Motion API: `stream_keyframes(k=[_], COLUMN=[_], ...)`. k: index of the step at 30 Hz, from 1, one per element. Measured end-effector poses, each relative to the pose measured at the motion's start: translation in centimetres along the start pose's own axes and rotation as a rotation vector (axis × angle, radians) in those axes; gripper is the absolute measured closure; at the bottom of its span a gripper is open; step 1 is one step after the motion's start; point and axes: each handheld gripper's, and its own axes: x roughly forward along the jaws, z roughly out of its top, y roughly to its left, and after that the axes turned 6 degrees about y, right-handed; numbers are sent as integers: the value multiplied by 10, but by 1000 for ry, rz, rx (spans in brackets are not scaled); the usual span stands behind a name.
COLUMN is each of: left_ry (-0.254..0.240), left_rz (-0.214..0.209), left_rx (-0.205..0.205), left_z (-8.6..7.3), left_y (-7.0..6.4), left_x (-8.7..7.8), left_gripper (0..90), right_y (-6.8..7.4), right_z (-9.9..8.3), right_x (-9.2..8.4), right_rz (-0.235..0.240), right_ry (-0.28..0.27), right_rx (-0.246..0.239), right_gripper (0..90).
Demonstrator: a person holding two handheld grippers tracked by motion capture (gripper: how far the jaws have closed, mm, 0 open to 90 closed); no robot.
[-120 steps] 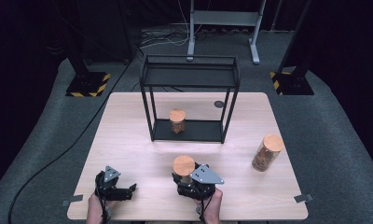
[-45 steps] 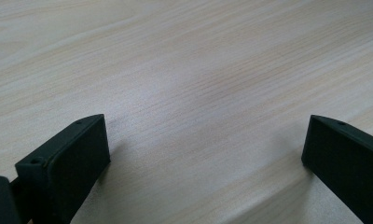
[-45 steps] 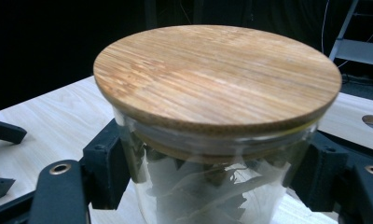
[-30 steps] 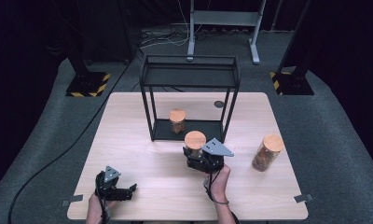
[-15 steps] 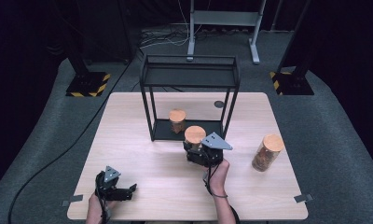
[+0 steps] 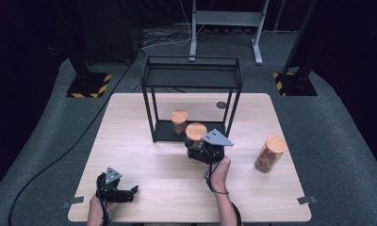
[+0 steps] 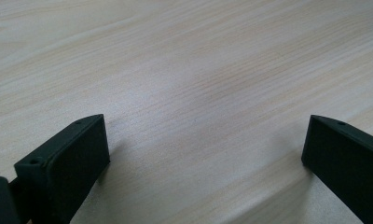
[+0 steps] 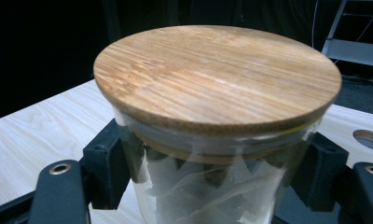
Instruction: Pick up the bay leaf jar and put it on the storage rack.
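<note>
Carried forward since the earlier frames: the glass jar [image 6: 196,136], from the near edge of the counter [image 6: 144,165] up to the front of the black wire rack [image 6: 191,75]. Left gripper [image 6: 132,190] unmoved at the near left corner.

High view: right gripper [image 6: 198,153] clamped on the jar, held upright just in front of the rack's lower tray, beside a second jar [image 6: 179,121] already standing inside. A third jar [image 6: 268,154] well apart on the right of the counter. Step in hand, by the look of it: bringing the held jar into the rack. Next move likely calls for a steady push forward between the front posts, low enough to clear the upper shelf, then setting down next to the jar inside without knocking it.

Left gripper view: jaws wide apart over bare counter [image 7: 198,70], nothing between them.

Right gripper view: jaws pressed against both sides of the glass wall just below the bamboo lid [image 8: 217,77], dark contents visible through the glass. Long axis vertical, lid pointing up and nearly level, base hidden below the frame. Round hole in the counter [image 8: 371,138] visible at the right edge.
</note>
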Motion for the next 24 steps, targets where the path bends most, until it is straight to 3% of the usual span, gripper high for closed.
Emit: stream_keyframes(k=[24], left_ry=[0], left_rz=[1], left_rx=[0], left_z=[0], left_y=[0], left_x=[0], left_gripper=[0], right_y=[-13], right_z=[10], right_x=[19], right_rz=[-16], right_ry=[9], right_rx=[14], right_gripper=[247])
